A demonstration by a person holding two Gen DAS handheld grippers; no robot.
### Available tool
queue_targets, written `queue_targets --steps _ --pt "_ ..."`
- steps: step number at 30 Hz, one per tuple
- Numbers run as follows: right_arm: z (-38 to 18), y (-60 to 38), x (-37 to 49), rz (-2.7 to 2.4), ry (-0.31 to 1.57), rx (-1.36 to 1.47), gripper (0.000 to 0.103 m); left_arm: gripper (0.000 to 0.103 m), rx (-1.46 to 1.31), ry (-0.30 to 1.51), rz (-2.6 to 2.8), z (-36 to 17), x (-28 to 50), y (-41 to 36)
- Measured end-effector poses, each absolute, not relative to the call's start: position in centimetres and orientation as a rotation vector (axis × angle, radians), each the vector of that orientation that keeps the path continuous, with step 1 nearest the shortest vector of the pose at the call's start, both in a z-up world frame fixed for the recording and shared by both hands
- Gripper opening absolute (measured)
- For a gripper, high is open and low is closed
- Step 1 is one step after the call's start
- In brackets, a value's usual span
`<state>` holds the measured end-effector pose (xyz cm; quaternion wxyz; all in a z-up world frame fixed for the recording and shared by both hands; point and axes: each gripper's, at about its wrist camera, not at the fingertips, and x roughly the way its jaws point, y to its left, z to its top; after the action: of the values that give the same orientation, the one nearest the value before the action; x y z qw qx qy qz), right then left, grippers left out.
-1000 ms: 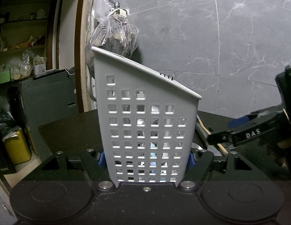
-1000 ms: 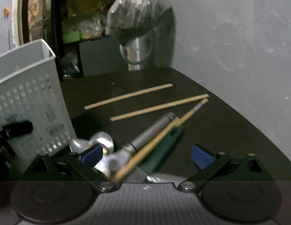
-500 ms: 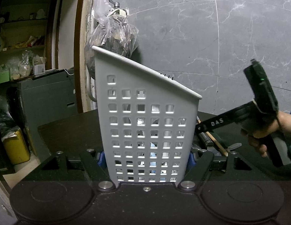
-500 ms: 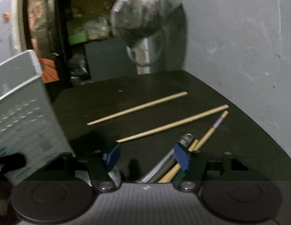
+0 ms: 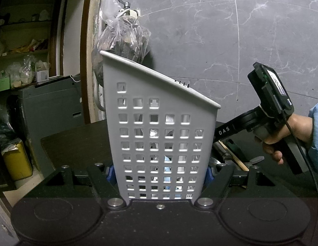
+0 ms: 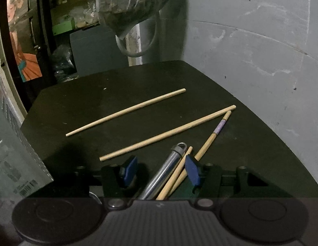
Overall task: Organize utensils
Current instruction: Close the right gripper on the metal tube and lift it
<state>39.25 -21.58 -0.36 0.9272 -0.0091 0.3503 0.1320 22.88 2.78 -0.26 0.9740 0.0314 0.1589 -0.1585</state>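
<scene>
My right tongs (image 6: pixel 161 169) sit low in the frame, jaws just closing around a metal handle (image 6: pixel 166 171) and two chopsticks (image 6: pixel 180 169); I can't tell if the blue pads (image 6: pixel 192 171) press yet. Two bare chopsticks (image 6: pixel 126 112) lie apart across the dark counter (image 6: pixel 251 147). A white basket (image 6: pixel 13 164) fills the left edge.

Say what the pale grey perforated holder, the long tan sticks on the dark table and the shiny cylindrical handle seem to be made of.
Pale grey perforated holder: probably moulded plastic, matt, with even square holes and a rounded rim. Long tan sticks: likely wood or bamboo, unvarnished, uniformly pale and dull. Shiny cylindrical handle: seemingly polished metal, with bright streaks of reflection and a loop at its end.
</scene>
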Motion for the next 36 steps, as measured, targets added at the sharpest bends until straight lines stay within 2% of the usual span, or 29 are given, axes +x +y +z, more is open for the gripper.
queue_targets --steps 8,15,24,27,36 --pt "0.0 -21.7 38.3 0.307 0.714 -0.006 0.056 0.076 0.063 0.32 -0.32 -0.3 22.9 2.8" --pt "-0.5 -21.8 39.1 0.302 0.747 0.012 0.043 0.076 0.063 0.321 -0.32 -0.3 22.9 2.7" --pt "-0.1 -21.2 38.9 0.303 0.73 -0.022 0.04 0.076 0.063 0.32 -0.32 -0.3 22.9 2.7" --pt "0.0 -20.8 38.9 0.321 0.728 -0.043 0.033 0.076 0.063 0.32 -0.32 -0.3 22.9 2.7" --pt "0.0 -20.0 39.0 0.353 0.724 -0.085 0.03 0.076 0.063 0.32 -0.322 -0.3 23.0 2.7"
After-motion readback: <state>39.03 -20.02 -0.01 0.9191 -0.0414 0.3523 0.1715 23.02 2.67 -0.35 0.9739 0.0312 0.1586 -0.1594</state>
